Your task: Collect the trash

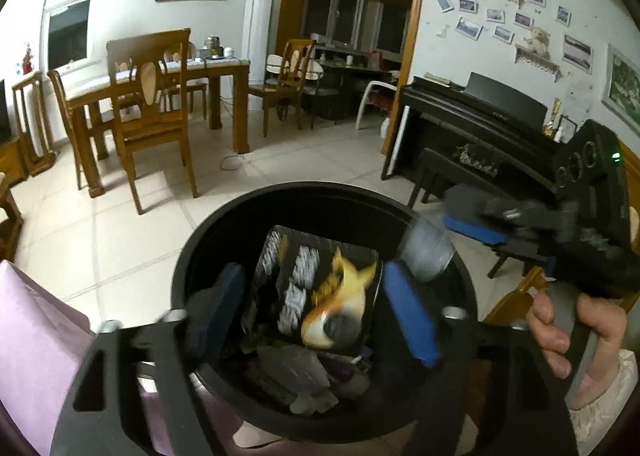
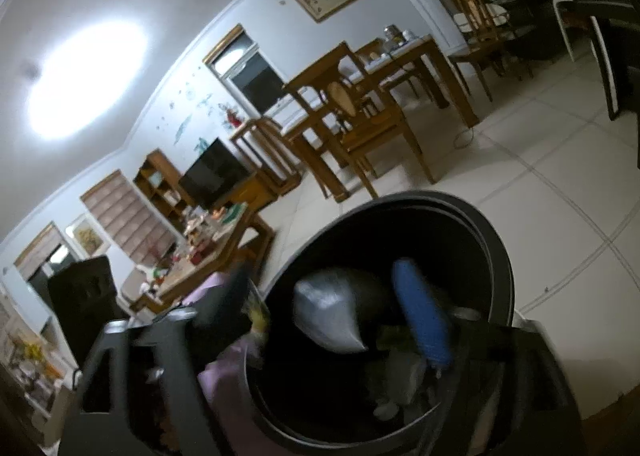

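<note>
— Two grippers over one bin, both at the drop-off step, I'd say. Black round bin on the tile floor, already part full: a dark snack packet with a yellow picture lies flat on top, clear wrappers under it at six o'clock.

— Left gripper?
— Fingers spread wide, blue pads either side of that packet, not touching it as far as I can tell. Nothing pinched. It hovers above the bin's mouth.

— Right gripper?
— Comes in from three o'clock in the left view, a hand on its handle. Fingers also apart. A silvery foil scrap sits between them, over the bin's opening near the rim at two o'clock. Blurred, so I cannot tell whether a pad touches it or it is loose in the air.

— Next move?
— My guess: see the scrap land inside, then lift both grippers clear of the rim and go looking for more litter. The cluttered low table at nine o'clock in the right view seems a likely place.
</note>
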A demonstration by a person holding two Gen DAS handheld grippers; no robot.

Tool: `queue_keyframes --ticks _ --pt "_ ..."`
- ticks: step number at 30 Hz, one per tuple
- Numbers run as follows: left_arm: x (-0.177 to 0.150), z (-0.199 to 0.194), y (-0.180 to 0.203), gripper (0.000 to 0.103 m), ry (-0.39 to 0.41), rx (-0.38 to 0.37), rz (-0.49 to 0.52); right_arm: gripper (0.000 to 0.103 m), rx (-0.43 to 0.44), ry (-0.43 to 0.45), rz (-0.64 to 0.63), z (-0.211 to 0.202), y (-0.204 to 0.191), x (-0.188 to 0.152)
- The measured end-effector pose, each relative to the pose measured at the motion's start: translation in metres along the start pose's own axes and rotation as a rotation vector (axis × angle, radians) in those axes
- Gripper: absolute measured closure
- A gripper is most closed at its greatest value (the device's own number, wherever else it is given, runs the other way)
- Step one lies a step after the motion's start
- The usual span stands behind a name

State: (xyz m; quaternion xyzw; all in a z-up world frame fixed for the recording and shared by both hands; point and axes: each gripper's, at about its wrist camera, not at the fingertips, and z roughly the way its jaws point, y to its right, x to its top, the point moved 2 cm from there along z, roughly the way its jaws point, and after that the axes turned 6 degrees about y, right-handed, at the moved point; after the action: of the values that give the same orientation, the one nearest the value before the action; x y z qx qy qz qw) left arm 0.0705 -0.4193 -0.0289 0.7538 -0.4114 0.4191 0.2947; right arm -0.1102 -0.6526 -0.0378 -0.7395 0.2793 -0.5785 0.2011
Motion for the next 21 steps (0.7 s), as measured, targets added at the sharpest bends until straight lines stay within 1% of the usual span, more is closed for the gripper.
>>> queue_keyframes --ticks 2,5,12,18,21 --pt "0.001 -0.004 0.002 0.005 0.023 0.012 0.01 0.017 0.007 0.017 0.005 -0.001 -0.001 0.002" --pt "0.001 -0.011 0.006 0.006 0.031 0.009 0.036 0.015 0.005 0.031 0.01 -0.006 -0.002 0.003" --pt "0.0 -0.039 0.008 0.006 0.043 0.044 0.067 0.014 0.013 0.02 0.005 -0.008 -0.007 -0.003" --pt "-0.007 -0.09 -0.006 0.005 0.086 0.117 0.067 0.013 0.048 -0.016 -0.018 0.003 -0.039 -0.02" --pt "-0.015 -0.121 -0.022 0.005 0.098 0.184 0.053 0.013 0.074 -0.046 -0.04 0.014 -0.066 -0.032"
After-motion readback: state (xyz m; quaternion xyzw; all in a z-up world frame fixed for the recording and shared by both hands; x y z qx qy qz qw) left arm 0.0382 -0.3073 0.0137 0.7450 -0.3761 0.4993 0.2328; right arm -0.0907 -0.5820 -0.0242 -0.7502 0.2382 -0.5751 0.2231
